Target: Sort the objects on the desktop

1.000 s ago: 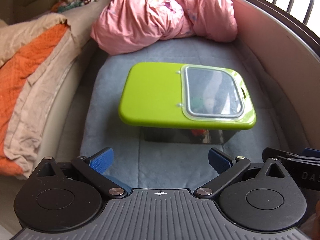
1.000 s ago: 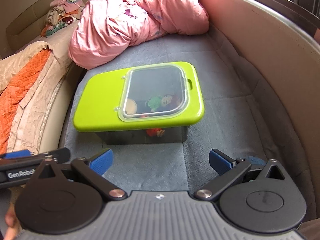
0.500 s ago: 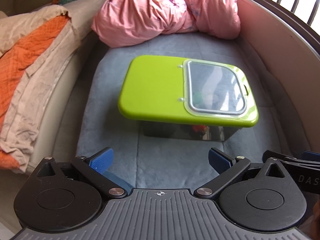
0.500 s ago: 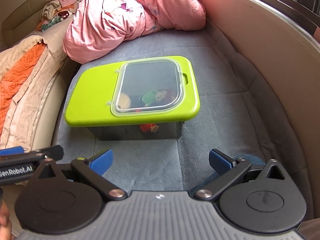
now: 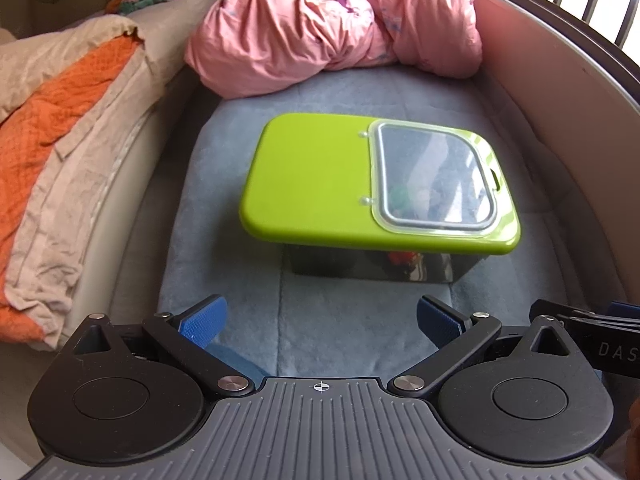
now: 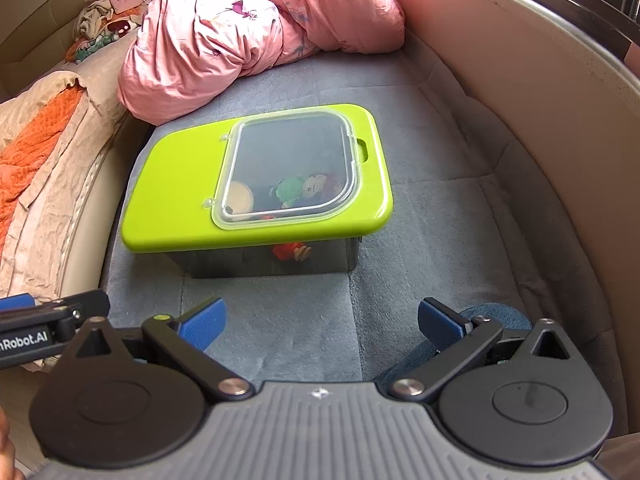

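Sitting in the middle of both frames on the grey-blue plush mat (image 5: 248, 288), the dark translucent storage box with a lime-green plastic lid (image 6: 180, 196) runs its long axis left to right across your view. Its clear hinged window panel (image 6: 288, 168) occupies the right half of the lid, with the small slot tab pointing toward the right edge of the frame. Through the window in the right wrist view you can see a green and red knitted doll (image 6: 308, 190) and a round tan object beside it.

Your left gripper (image 5: 320, 318) has its blue-padded jaws spread wide with nothing between them, low in the frame, short of the box. Your right gripper (image 6: 320, 320) is likewise spread and empty.

Readable writing: "DAS" at the lower right of the left view, "nRobot.AI" at the lower left of the right view. A crumpled pink quilt (image 5: 328, 20) fills the upper centre.
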Demonstrator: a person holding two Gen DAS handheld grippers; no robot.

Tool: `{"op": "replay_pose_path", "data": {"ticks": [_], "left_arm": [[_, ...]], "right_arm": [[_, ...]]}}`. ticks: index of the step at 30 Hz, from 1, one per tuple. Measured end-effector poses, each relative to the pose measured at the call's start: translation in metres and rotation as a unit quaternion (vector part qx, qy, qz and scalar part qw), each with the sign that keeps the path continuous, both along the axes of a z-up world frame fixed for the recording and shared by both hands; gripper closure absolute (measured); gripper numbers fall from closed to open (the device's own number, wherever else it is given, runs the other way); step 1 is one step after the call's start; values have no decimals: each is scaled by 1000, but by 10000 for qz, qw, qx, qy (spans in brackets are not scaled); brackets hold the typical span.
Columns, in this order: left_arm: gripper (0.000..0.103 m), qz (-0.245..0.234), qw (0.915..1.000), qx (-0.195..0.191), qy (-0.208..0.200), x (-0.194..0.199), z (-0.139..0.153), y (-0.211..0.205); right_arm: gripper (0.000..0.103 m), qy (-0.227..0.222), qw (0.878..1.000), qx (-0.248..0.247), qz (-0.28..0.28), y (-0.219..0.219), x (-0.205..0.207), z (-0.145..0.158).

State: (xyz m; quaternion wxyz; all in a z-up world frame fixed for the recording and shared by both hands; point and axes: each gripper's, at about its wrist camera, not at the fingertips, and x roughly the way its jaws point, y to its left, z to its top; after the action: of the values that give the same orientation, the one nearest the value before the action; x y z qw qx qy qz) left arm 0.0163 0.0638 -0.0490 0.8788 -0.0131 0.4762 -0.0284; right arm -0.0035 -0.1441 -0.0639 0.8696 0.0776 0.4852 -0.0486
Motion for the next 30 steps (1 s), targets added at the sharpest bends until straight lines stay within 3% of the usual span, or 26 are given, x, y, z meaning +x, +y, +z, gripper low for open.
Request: {"op": "replay_pose_path", "data": {"ticks": [17,30], "left_arm": [[0,-71,9987,452,-205,9,14,-14],[0,19,9993,364,-64,9,3,-9]], "right_arm": [[0,70,9998,-136,119,2,12,0],[0,114,9999,-77,104,2,12,-4]]}}
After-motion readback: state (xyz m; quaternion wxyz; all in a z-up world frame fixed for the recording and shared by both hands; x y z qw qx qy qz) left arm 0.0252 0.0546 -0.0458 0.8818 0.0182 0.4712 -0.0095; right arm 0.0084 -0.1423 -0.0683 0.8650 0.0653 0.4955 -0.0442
